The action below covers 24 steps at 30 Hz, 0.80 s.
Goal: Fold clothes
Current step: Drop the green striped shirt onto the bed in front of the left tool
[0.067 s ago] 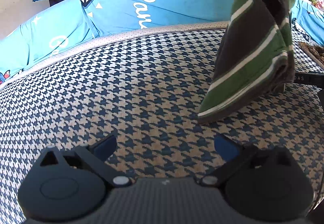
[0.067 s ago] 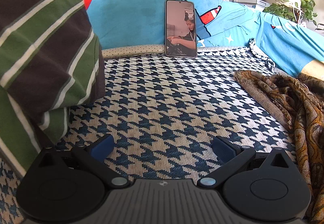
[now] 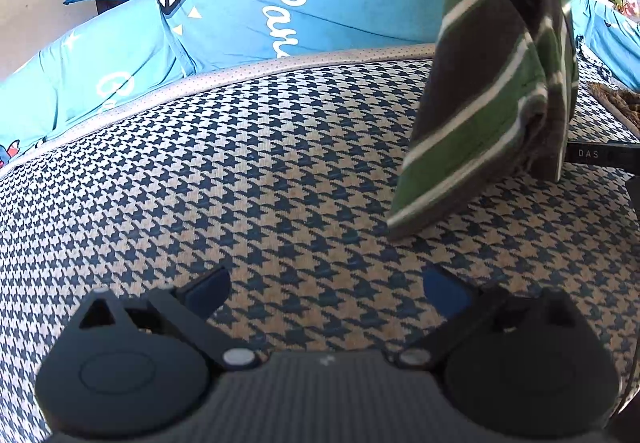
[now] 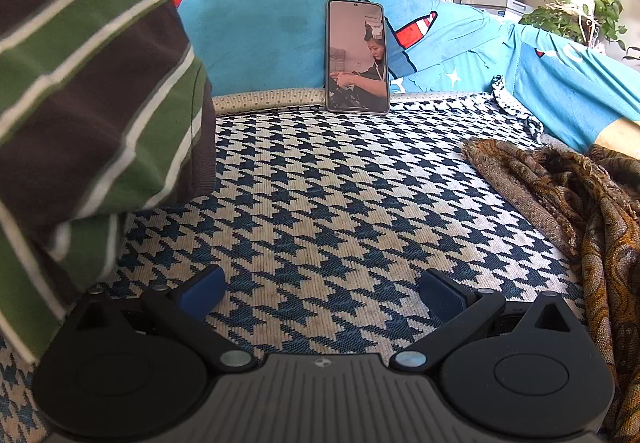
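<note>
Left wrist view: the left gripper [image 3: 326, 285] has its jaws wide apart w/ nothing between them. It hangs over the checked sofa seat [image 3: 240, 171]. The striped shirt [image 3: 492, 91], green, brown & white, hangs down at the right; its low corner is on or just above the seat, can't tell which. Blue sofa back [image 3: 248, 19] is behind.

Right wrist view: the right gripper [image 4: 322, 289] is also spread wide, holding nothing. The striped shirt [image 4: 92, 91] hangs at the left, close by. A phone [image 4: 357, 57] leans on the blue sofa back. A brown scarf [image 4: 568, 203] lies bunched at the right on the seat.
</note>
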Available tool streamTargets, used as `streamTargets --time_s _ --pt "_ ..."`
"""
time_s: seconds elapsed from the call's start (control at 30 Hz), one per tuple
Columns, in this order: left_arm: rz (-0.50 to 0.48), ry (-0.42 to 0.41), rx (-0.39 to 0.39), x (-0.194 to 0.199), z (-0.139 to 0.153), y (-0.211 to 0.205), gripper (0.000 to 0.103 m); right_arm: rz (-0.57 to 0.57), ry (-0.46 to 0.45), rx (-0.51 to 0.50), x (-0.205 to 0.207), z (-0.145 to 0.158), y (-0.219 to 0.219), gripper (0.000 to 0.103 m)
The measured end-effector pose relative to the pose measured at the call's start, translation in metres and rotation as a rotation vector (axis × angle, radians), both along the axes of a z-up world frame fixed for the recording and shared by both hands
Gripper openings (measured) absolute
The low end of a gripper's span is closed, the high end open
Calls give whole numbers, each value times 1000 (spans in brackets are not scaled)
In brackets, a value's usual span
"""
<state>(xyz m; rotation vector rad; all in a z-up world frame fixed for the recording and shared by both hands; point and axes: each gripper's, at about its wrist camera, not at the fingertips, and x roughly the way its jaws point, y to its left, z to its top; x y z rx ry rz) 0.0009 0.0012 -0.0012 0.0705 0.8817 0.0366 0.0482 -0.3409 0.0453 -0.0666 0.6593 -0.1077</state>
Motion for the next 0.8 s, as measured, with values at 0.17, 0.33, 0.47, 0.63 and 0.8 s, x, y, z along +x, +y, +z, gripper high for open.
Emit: streamTargets --time_s 0.17,0.33,0.47,0.63,0.8 --pt "16 -6 -19 0 3 14 103 0 0 0 0 0 0 103" --pt "42 18 -9 9 9 6 103 0 0 0 0 0 0 103" --pt "72 10 10 14 12 14 103 0 0 0 0 0 0 103" --pt "101 14 -17 21 15 37 103 0 0 0 0 0 0 103" --pt "136 24 -48 38 21 71 103 0 0 0 0 0 0 103"
